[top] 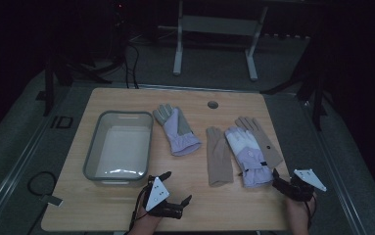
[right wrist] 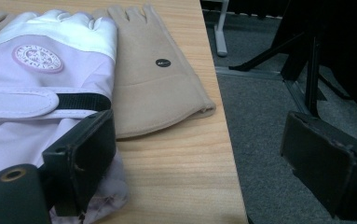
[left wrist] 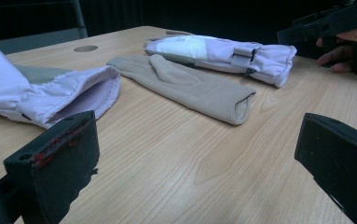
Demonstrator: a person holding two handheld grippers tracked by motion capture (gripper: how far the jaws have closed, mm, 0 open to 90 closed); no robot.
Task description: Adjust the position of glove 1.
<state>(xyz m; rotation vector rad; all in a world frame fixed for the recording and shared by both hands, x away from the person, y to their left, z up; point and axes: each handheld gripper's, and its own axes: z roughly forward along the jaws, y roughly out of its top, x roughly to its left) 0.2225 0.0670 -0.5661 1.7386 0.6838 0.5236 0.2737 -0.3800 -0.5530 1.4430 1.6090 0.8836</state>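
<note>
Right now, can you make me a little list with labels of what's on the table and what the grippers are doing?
Table: wooden table, round hole near the far edge
Bin: grey bin, on the left, nothing in it
Lilac gloves: two; lone lilac glove mid-table, strapped lilac glove overlapping a beige one
Beige gloves: two; flat beige glove, logo beige glove at the table's right edge
Left gripper: open, holding nothing
Right gripper: open, beside the strapped glove's cuff

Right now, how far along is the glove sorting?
Nothing looks done: the grey bin holds nothing, and all four gloves lie on the table. Both grippers are open and hold nothing; the right gripper sits by the purple glove's cuff. Every glove is still left.
</note>
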